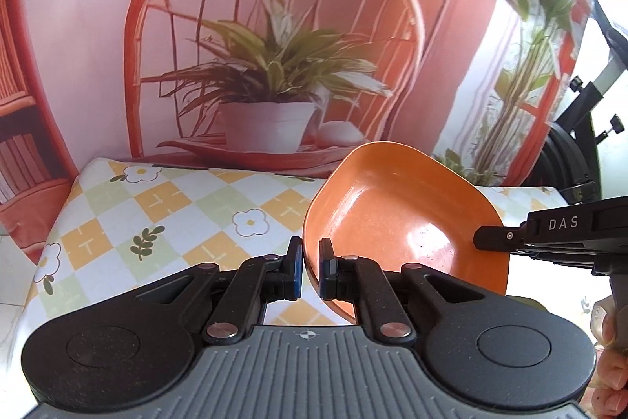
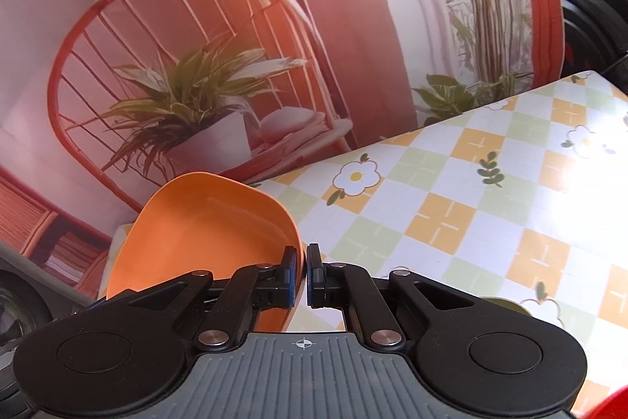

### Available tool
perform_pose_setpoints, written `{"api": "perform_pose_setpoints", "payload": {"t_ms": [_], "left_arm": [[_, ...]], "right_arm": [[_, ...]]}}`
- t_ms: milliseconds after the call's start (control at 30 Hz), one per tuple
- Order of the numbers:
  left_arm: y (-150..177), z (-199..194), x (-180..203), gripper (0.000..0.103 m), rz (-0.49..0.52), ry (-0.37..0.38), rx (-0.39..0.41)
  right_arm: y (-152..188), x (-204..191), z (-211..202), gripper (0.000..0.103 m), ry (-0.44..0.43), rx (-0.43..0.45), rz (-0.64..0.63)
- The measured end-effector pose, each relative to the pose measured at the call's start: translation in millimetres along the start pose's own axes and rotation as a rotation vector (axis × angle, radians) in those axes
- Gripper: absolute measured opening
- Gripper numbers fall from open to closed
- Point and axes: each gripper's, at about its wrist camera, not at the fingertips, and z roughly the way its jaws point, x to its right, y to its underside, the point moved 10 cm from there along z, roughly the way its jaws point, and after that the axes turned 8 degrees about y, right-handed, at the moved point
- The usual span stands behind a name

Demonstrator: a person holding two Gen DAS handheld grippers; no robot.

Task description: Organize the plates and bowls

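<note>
A: What has the left gripper [image 1: 311, 269] got?

B: An orange bowl [image 1: 396, 218]. Its near-left rim sits between the two blue pads, which are closed down to a narrow gap with only the rim's thickness between them.

A: And the right gripper [image 2: 305, 275]?

B: The same bowl [image 2: 208, 234], by the opposite edge. Its pads are also drawn in almost together, with the orange rim pinched between them. In the left view you can see the right tool coming in from the right side, its black tip at the bowl's far-right rim, and a hand [image 1: 610, 352] wrapped around its handle at the frame's edge.

A: So where is the bowl exactly?

B: Held up between the two grippers and tilted, its inside facing the cameras — above the near part of the table [image 1: 176, 207], which is covered with a checked cloth of orange, green and white squares with daisies. I cannot tell whether its underside touches the cloth.

A: Anything behind?

B: A printed backdrop [image 1: 274, 38] at the far edge of the table — a red chair with a potted plant on it. In the right view a red thing [image 2: 612, 405] shows in the near-right corner; too little of it is visible to name.
</note>
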Motion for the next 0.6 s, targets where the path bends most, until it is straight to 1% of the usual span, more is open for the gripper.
{"api": "perform_pose_setpoints", "payload": {"t_ms": [133,300,600], "left_arm": [[2,-15,20,0.009,0.022,0.010,0.018],[9,-28,46,0.010,0.037,0.041,0.030],[47,-29,95,0.010,0.067,0.123,-0.016]], "right_arm": [[2,14,-22,0.005,-0.003,0.021,-0.003],[11,39,-44,0.005,0.003,0.027,-0.013],[23,95,-67,0.005,0.050,0.043,-0.025]]}}
